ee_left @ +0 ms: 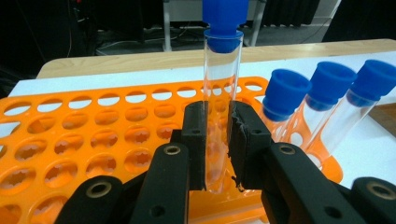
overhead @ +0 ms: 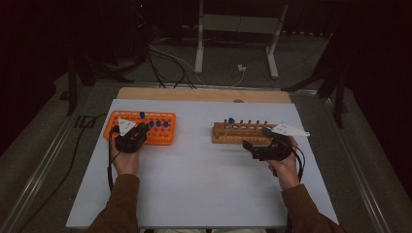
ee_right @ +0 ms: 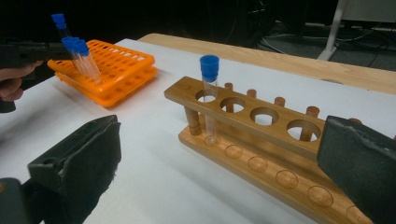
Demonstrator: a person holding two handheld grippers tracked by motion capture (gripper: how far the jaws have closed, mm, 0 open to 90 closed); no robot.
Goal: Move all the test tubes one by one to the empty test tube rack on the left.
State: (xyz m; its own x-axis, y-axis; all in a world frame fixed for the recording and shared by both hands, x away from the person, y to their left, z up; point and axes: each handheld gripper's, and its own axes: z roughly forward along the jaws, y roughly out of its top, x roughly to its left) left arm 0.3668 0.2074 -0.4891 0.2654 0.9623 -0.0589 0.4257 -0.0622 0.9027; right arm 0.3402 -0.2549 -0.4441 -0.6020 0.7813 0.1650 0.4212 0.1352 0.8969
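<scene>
High view: dim and small, so I can't make out jaw detail here. I see the left gripper (overhead: 132, 137) over the front edge of the orange rack (overhead: 160, 138), the right gripper (overhead: 265, 148) just in front of the wooden rack (overhead: 228, 136), both on the white table (overhead: 194, 184). I count four blue caps at the orange rack, one standing higher than the other three, and one blue cap at the left end of the wooden rack; tube glass isn't resolvable from here. Left gripper view: my left tongs are clamped on one capped tube (ee_left: 222, 93), pads pressing its lower glass on both sides, tube upright, over the orange rack's holes. Tube bottom is hidden behind the jaws, so I can't tell if it sits in a hole or is clear of it; cap top is cut off by the frame edge. Three more capped tubes (ee_left: 322, 107) lean in the rack just to the right, their bases hidden by the jaw. Right gripper view: my right tongs stand wide apart, nothing between them, touching nothing. Wooden rack lies ahead with one capped tube (ee_right: 210, 93) in its end hole, three empty holes visible beside it, far end hidden by the right jaw. Orange rack sits farther back, tubes there partly overlapping, with the other hand (ee_right: 11, 86) cut off at the edge.
</scene>
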